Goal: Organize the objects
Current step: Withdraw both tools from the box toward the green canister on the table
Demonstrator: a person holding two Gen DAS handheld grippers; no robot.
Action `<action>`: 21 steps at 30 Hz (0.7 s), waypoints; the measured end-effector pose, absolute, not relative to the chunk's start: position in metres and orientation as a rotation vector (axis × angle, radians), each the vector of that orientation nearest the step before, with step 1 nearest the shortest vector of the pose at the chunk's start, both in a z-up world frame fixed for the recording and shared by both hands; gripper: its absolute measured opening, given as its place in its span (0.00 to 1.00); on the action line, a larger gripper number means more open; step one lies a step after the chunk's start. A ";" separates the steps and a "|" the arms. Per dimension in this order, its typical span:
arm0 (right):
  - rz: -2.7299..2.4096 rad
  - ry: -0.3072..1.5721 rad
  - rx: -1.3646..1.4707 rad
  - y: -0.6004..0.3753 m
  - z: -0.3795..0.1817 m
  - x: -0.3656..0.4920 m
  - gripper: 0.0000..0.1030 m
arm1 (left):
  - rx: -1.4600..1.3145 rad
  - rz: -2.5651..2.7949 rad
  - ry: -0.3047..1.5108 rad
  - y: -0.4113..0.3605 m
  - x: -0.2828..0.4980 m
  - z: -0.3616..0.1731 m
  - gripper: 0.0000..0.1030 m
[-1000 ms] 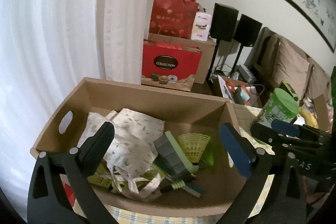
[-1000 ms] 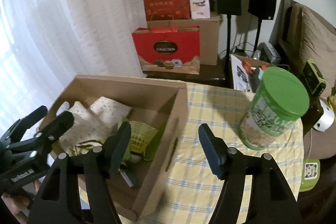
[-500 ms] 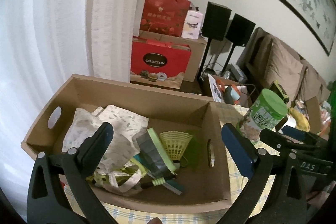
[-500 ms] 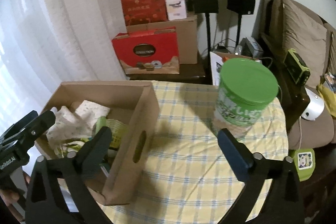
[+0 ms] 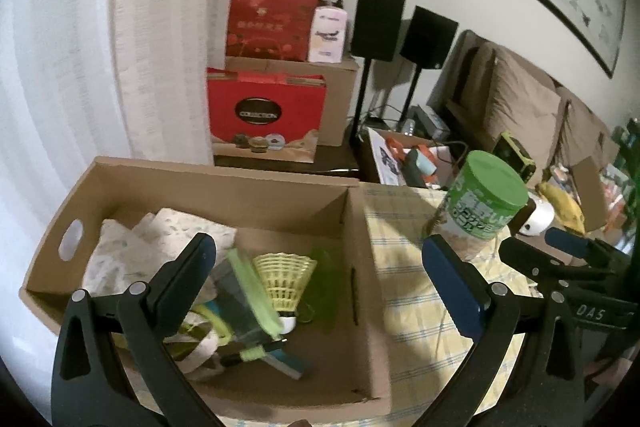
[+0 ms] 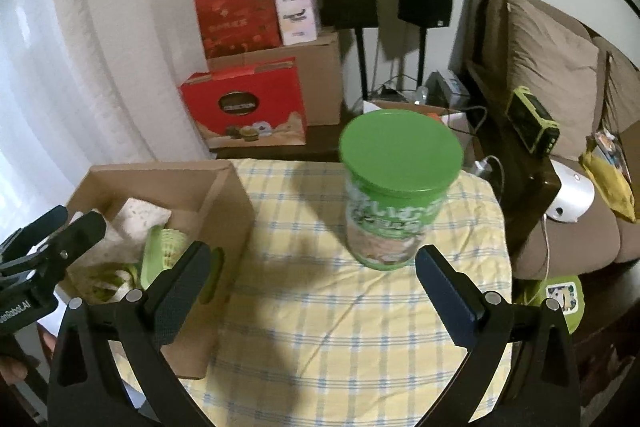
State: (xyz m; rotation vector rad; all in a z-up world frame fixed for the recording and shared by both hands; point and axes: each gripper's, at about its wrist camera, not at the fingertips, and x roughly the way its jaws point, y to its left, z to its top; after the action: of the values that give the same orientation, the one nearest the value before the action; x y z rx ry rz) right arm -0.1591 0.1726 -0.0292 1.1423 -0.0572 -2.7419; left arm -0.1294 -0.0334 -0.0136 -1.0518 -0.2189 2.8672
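The green-lidded canister [image 6: 394, 187] stands upright on the checked tablecloth [image 6: 320, 327], beside the cardboard box [image 6: 224, 223] (which holds a yellow shuttlecock [image 5: 286, 277] and cloth). The right gripper [image 6: 312, 283] has just been opening; its jaws stand wide and empty short of the canister. The left gripper [image 5: 320, 279] hangs wide open and empty over the box's right edge.

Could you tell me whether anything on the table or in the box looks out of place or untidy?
The green-lidded can stands upright, alone on the checked tablecloth, outside the cardboard box. Inside the box the contents lie jumbled: a yellow shuttlecock on its side against a tilted green brush and crumpled cloth. Nothing looks spilled or damaged.
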 end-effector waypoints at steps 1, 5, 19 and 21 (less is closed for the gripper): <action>-2.748 -0.063 1.145 0.177 -0.029 -0.159 1.00 | -1.053 2.862 -0.212 -0.029 -0.132 -0.014 1.00; -2.755 -0.087 1.176 0.191 -0.031 -0.164 1.00 | -1.060 2.838 -0.186 -0.014 -0.142 -0.014 1.00; -2.816 -0.135 1.160 0.235 -0.034 -0.172 1.00 | -1.101 2.694 -0.140 0.038 -0.180 -0.026 1.00; -2.823 -0.136 1.147 0.241 -0.035 -0.174 1.00 | -1.105 2.671 -0.113 0.048 -0.188 -0.031 1.00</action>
State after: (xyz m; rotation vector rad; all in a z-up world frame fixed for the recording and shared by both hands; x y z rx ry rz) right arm -0.1743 0.2405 -0.0351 1.1471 -0.1358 -2.8232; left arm -0.1882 0.0479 -0.0306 -1.1051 -0.1130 2.6709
